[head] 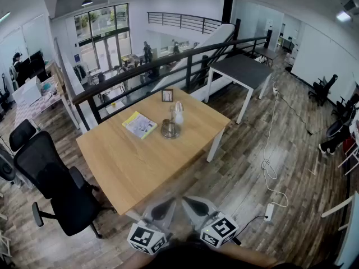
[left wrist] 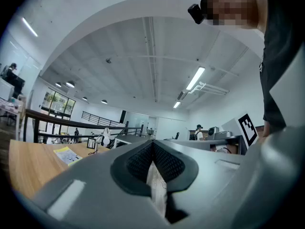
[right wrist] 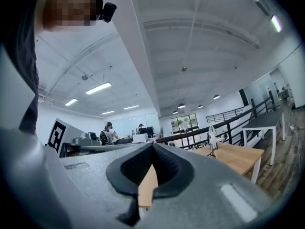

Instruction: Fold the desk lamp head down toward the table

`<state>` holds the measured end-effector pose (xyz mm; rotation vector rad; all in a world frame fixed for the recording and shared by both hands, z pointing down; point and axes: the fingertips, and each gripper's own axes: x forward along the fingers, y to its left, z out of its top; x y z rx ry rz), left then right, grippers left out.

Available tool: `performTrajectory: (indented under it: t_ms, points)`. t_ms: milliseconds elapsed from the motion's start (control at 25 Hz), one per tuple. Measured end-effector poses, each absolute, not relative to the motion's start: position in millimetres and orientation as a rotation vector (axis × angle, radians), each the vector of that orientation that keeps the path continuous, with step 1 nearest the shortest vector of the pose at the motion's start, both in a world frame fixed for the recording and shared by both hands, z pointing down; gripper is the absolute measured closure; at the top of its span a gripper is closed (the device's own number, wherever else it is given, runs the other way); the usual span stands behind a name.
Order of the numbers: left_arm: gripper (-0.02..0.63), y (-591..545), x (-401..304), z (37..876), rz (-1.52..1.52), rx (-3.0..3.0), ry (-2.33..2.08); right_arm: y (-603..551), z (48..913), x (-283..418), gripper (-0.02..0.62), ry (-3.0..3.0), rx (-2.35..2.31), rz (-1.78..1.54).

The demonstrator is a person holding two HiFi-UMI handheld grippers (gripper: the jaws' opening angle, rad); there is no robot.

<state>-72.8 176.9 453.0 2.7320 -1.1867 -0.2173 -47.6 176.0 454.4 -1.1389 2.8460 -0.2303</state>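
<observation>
The desk lamp [head: 173, 121] stands upright on the far half of the wooden table [head: 129, 161], with a round base and a small white head at the top. It also shows far off as the lamp [left wrist: 106, 136] in the left gripper view and the lamp [right wrist: 212, 140] in the right gripper view. Both grippers are held side by side at the table's near edge, well short of the lamp. My left gripper [head: 167, 204] [left wrist: 152, 145] is shut with nothing between its jaws. My right gripper [head: 189, 202] [right wrist: 152, 147] is shut too and holds nothing.
A yellow booklet [head: 139, 124] lies left of the lamp and a small picture frame [head: 167, 95] stands behind it. A black office chair [head: 56, 184] is at the table's left. A dark table [head: 241, 69] and a railing [head: 168, 60] lie beyond. A cable and power strip [head: 269, 209] lie on the floor at the right.
</observation>
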Motion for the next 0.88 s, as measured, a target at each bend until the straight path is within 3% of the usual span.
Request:
performTrajectory:
  t_ms: [880]
  points:
    - [0.604, 143, -60, 456, -0.208, 2.708, -1.189, 143, 461, -34, 0.594, 2.829, -1.118, -0.293]
